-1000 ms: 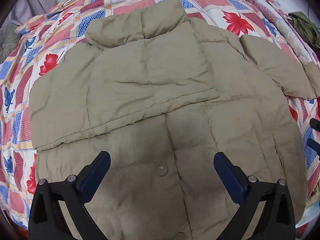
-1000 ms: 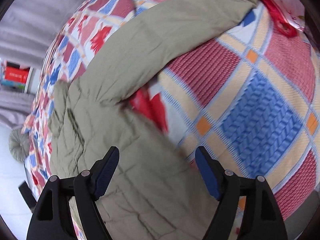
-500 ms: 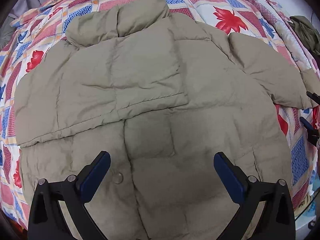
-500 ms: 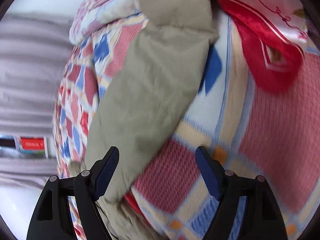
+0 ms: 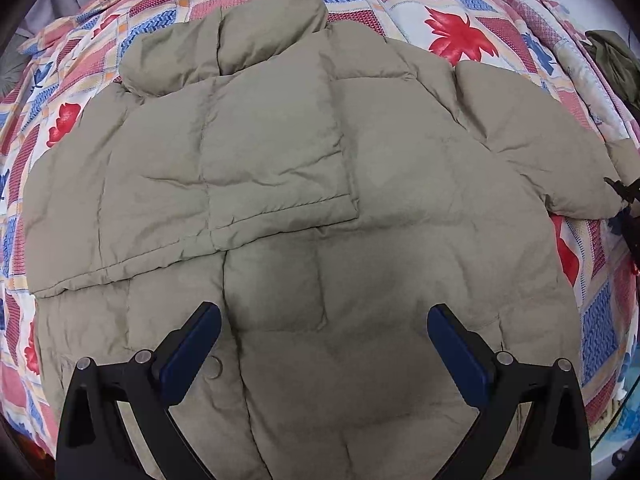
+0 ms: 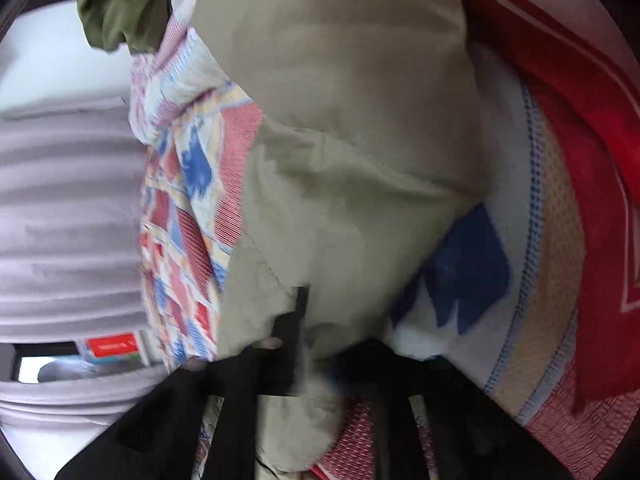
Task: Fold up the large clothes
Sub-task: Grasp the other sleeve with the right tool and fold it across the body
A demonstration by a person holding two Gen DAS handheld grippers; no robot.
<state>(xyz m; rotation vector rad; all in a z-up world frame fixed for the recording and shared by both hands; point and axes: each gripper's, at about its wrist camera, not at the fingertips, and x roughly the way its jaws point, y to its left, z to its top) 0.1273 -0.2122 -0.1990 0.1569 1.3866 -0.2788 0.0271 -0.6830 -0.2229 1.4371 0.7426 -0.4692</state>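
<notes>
Across the middle of the left wrist view, the puffy tan jacket (image 5: 320, 208) lay flat on the patchwork quilt (image 5: 460, 4). It looked soft, squishy and light, but big and floppy, so a thin edge seemed best to grab. The left gripper (image 5: 323, 334) hung wide open above it, holding nothing. At the bottom of the blurry right wrist view, the right gripper (image 6: 304, 344) looked pinched shut on the sleeve (image 6: 344, 128).

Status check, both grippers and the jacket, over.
Left gripper open, above jacket. Right gripper shut on sleeve. One sleeve already folded. Nothing blocking.
</notes>
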